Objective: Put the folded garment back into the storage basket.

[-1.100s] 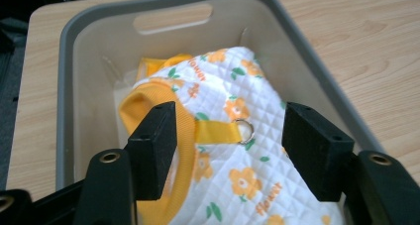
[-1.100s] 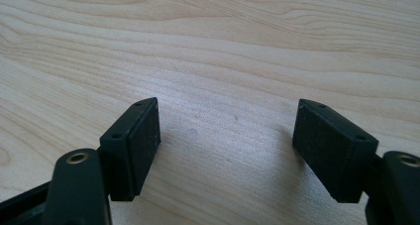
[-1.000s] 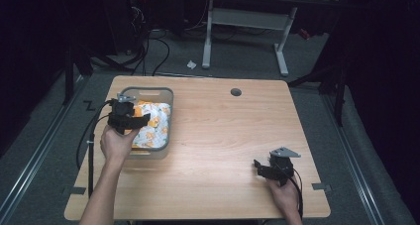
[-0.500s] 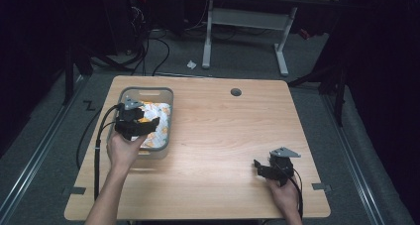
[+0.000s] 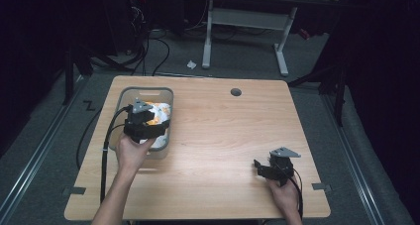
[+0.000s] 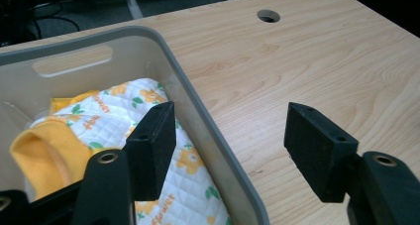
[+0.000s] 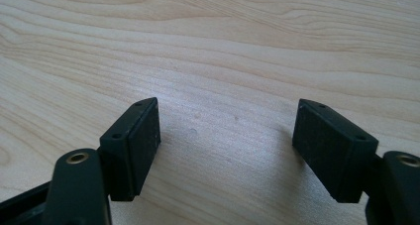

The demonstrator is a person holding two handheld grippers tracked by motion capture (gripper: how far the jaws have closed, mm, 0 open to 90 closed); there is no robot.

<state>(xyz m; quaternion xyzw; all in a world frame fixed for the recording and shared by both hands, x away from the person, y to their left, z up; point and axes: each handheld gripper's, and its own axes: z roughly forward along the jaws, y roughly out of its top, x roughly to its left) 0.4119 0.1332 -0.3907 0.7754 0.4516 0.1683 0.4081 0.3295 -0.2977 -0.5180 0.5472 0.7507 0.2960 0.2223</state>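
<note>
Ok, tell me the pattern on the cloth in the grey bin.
White quilted cloth with orange flowers and green leaves; clearest in the left gripper view.

Both grippers, left gripper [image 5: 148, 131] and right gripper [image 5: 270, 169], are black with grey triangular top plates (brass-ringed screw holes), trailing black cables, bare forearms

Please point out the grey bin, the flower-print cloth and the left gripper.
grey bin [image 6: 208, 116], left gripper view, its right rim.
flower-print cloth [image 6: 116, 113], left gripper view, quilted white top.
left gripper [image 6: 230, 143], left gripper view, between its open fingertips.

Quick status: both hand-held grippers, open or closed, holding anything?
Left hand-held gripper: open, empty, jaws astride the grey bin wall.
Right hand-held gripper: open, empty, over the table.
</note>
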